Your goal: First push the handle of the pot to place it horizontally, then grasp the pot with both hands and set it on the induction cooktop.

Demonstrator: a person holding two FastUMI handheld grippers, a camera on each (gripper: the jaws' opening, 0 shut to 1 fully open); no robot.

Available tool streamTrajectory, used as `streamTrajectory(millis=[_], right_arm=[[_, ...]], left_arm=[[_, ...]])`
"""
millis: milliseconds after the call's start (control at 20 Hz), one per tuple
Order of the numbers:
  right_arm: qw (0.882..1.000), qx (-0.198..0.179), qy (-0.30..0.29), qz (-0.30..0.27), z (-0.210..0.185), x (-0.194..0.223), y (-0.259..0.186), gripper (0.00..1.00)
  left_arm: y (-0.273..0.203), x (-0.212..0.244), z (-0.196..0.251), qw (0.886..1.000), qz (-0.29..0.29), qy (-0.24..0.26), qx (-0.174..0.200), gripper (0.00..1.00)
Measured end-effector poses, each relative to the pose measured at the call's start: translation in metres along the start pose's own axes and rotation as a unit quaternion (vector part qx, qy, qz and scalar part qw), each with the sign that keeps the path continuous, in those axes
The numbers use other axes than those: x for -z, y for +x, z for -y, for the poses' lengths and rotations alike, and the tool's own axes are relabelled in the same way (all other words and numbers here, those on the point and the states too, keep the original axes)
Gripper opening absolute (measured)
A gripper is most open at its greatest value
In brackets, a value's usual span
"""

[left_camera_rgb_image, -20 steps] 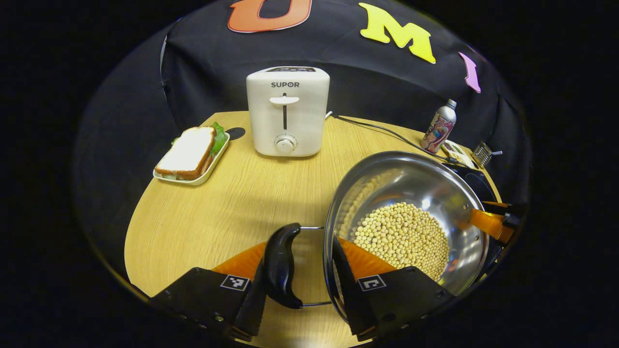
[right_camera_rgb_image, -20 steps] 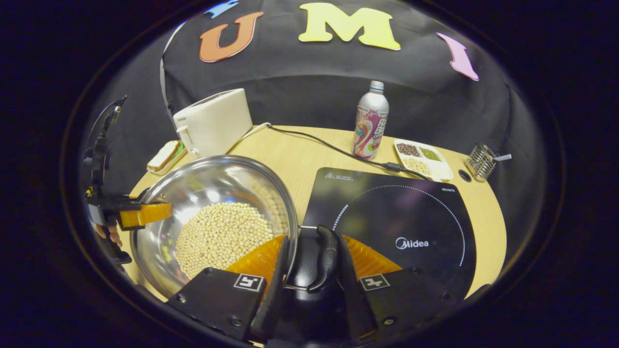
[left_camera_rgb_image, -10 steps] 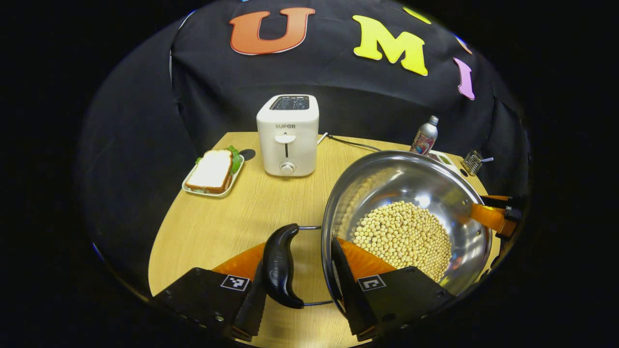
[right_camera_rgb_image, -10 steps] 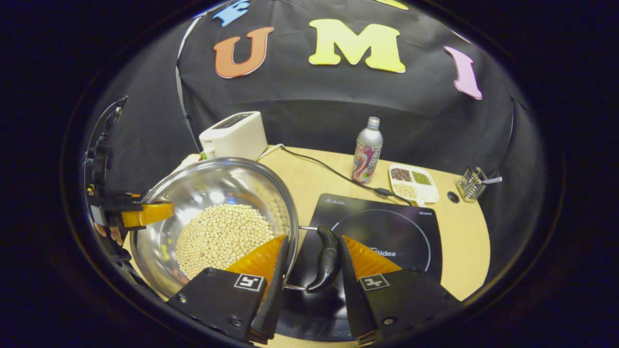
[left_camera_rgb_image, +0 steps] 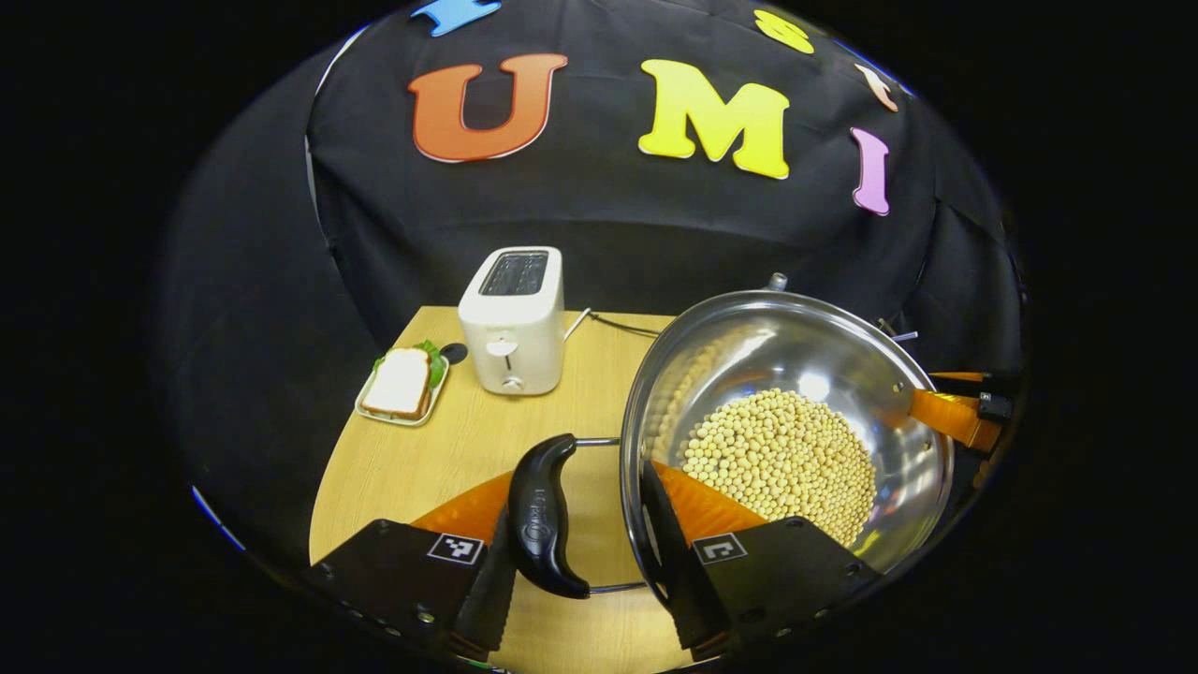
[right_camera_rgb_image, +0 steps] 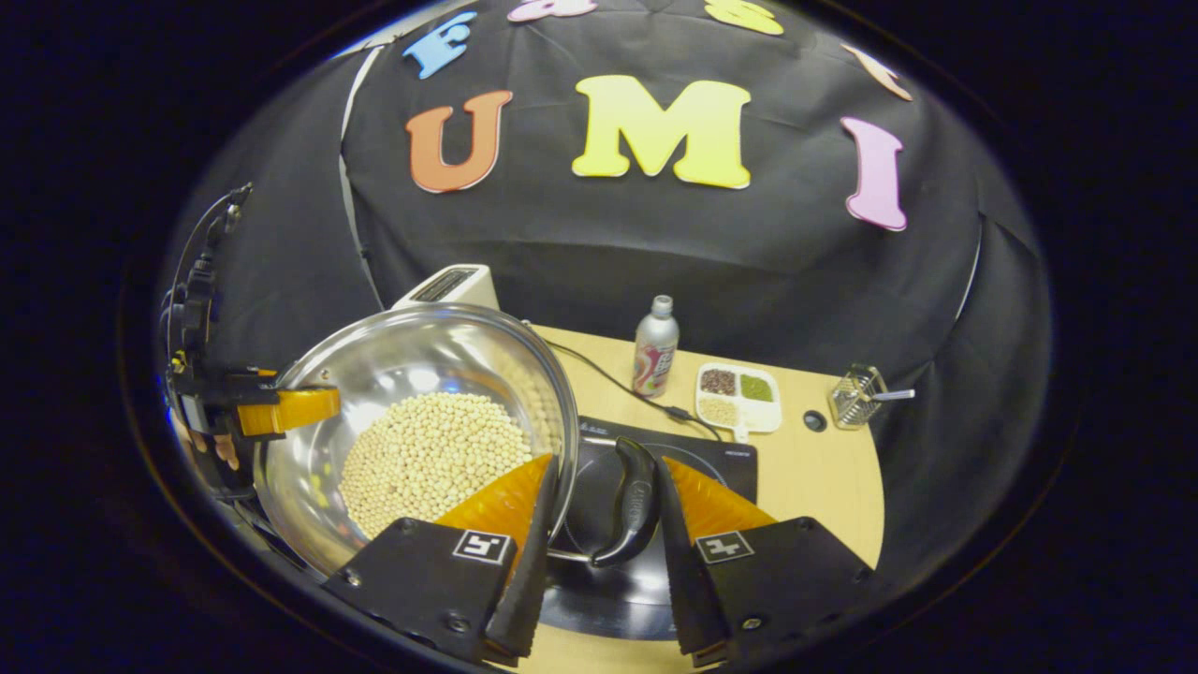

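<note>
- Black cloth backs a wooden counter [left_camera_rgb_image: 440, 449]; in the left gripper view a toaster [left_camera_rgb_image: 512, 320] and a sandwich tray [left_camera_rgb_image: 401, 386] sit in the middle left of the frame.
- In the right gripper view a bottle [right_camera_rgb_image: 655, 345], a divided snack dish [right_camera_rgb_image: 738, 396] and a small wire basket [right_camera_rgb_image: 856, 396] stand in the middle right of the frame.
- Pot [left_camera_rgb_image: 786, 426]: steel, filled with pale beans, appears lifted clear of the counter, right of centre in the left gripper view.
- Left gripper [left_camera_rgb_image: 585, 520]: fingers straddle the left pot handle [left_camera_rgb_image: 545, 515], one finger outside the black grip and the other just inside the pot rim. Whether both press cannot be told.
- Right gripper [right_camera_rgb_image: 599, 510]: same arrangement on the right pot handle [right_camera_rgb_image: 633, 503], lower centre of the right gripper view. Clamping cannot be told.
- Induction cooktop [right_camera_rgb_image: 721, 459]: lies beneath the right handle, to the pot's right.
- Progress, judged: both handles lie horizontal and the two-handed hold looks established. Remaining: carry the pot over the cooktop, lower it and release.
</note>
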State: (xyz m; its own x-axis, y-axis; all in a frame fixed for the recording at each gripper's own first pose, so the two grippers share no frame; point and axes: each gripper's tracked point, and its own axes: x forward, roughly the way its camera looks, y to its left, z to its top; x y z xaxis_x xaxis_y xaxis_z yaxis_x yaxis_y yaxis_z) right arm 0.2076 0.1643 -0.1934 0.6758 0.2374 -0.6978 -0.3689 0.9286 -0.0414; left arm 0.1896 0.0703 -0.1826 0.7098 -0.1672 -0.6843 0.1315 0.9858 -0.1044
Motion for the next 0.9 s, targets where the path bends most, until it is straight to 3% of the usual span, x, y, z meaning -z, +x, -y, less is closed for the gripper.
streamTrajectory(millis=[350,400,500,900], right_arm=[[0.999,0.030,0.023,0.019,0.087,-0.013,-0.034,0.58],[0.999,0.036,0.025,0.019,0.099,-0.012,-0.036,0.58],[0.998,0.045,0.029,0.019,0.121,-0.010,-0.037,0.58],[0.998,0.052,0.039,0.017,0.162,0.013,-0.004,0.55]], left_arm=[[0.004,-0.037,0.087,0.999,0.020,0.023,0.030,0.66],[0.008,-0.038,0.098,0.999,0.020,0.023,0.035,0.70],[0.018,-0.040,0.119,0.998,0.022,0.024,0.044,0.66],[0.058,-0.031,0.156,0.998,0.018,0.022,0.051,0.66]])
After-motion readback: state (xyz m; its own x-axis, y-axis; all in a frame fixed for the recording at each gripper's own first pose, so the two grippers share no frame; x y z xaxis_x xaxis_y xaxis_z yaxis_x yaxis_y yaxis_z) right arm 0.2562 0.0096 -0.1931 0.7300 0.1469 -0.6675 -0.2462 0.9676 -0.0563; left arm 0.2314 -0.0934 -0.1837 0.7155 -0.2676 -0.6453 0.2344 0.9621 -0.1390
